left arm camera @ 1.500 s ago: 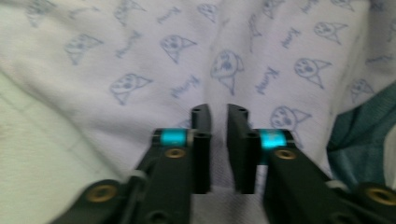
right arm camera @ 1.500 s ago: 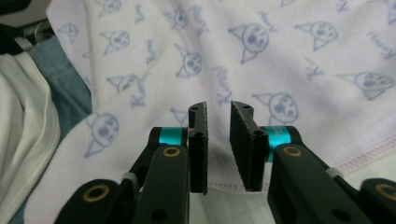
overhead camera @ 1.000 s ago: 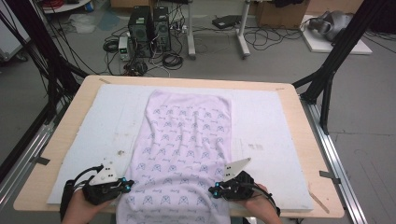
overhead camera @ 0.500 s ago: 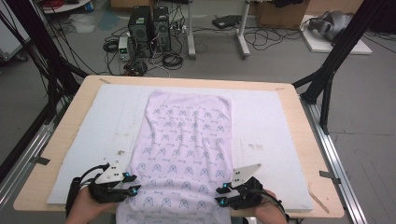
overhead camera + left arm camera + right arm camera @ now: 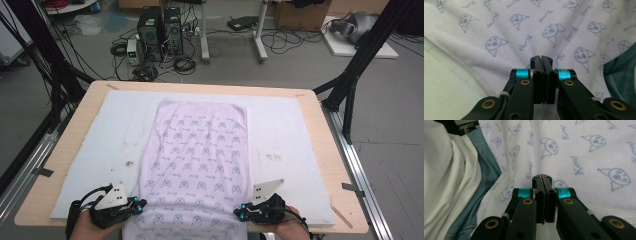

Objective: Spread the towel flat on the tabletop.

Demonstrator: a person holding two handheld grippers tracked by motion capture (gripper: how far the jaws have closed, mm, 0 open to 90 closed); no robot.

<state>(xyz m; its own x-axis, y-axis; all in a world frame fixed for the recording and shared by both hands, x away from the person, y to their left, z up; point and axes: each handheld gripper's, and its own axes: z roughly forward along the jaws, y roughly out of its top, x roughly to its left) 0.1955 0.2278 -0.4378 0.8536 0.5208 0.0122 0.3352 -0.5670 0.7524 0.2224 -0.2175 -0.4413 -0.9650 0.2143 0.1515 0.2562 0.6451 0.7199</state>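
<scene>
Cloth [image 5: 197, 165], pale lilac knit printed with small blue animal faces and script, is laid flat along the table's [image 5: 320, 150] middle, its long axis running from near edge to far edge. A stitched hem is seen along its sides. Its near end is cut off at the near edge. White padding [image 5: 100, 135] covers the wooden tabletop. Left gripper [image 5: 136, 205] and right gripper [image 5: 241, 214] are set at the cloth's near corners, jaws having just closed, pressed together; no cloth is seen between them.

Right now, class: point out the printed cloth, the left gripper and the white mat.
Printed cloth [image 5: 200, 150]: high view, middle of its patterned face.
Left gripper [image 5: 141, 204]: high view, tips of its jaws.
White mat [image 5: 285, 130]: high view, bare part right of the cloth.
</scene>
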